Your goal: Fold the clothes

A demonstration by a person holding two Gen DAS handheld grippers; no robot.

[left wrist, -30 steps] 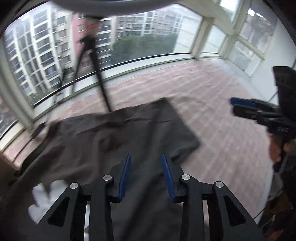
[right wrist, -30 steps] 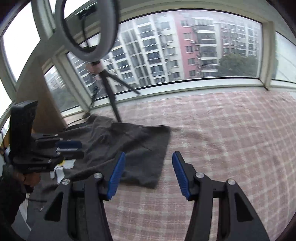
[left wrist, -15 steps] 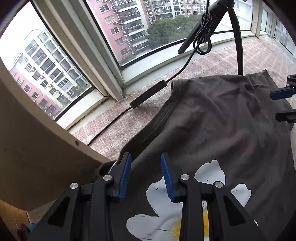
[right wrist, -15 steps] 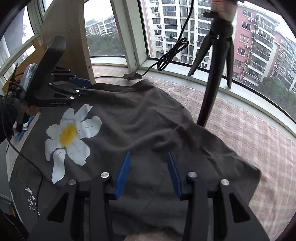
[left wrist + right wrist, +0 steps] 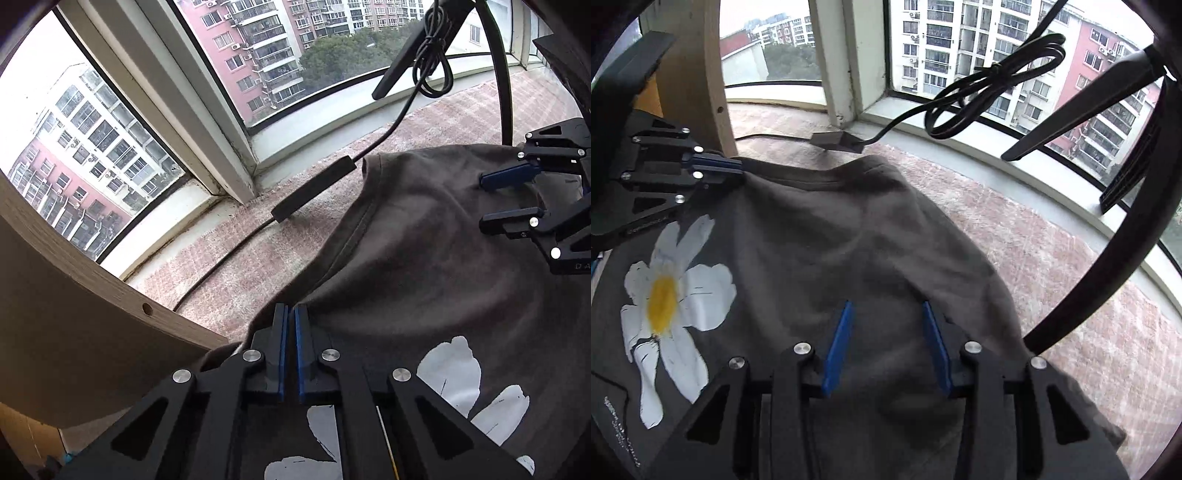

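The left claw [image 5: 290,317] is clamped on the T-shirt [image 5: 820,236] edge; the right claw [image 5: 886,314] stands apart over the cloth — it probably needs to pinch next, then fold.

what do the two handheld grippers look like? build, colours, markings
Both match: the left gripper and right gripper have matte black angular linkage arms with triangular cut-outs, silver round pivot pins and flat blue finger pads. Small pale lettering runs along the left gripper's body edge, too small to read. No sleeves or cables on them show.

One dark grey cotton T-shirt [image 5: 820,236] with one white daisy print [image 5: 670,295] at nine o'clock; two black blue-padded grippers; one black cable [image 5: 993,79] at one o'clock.
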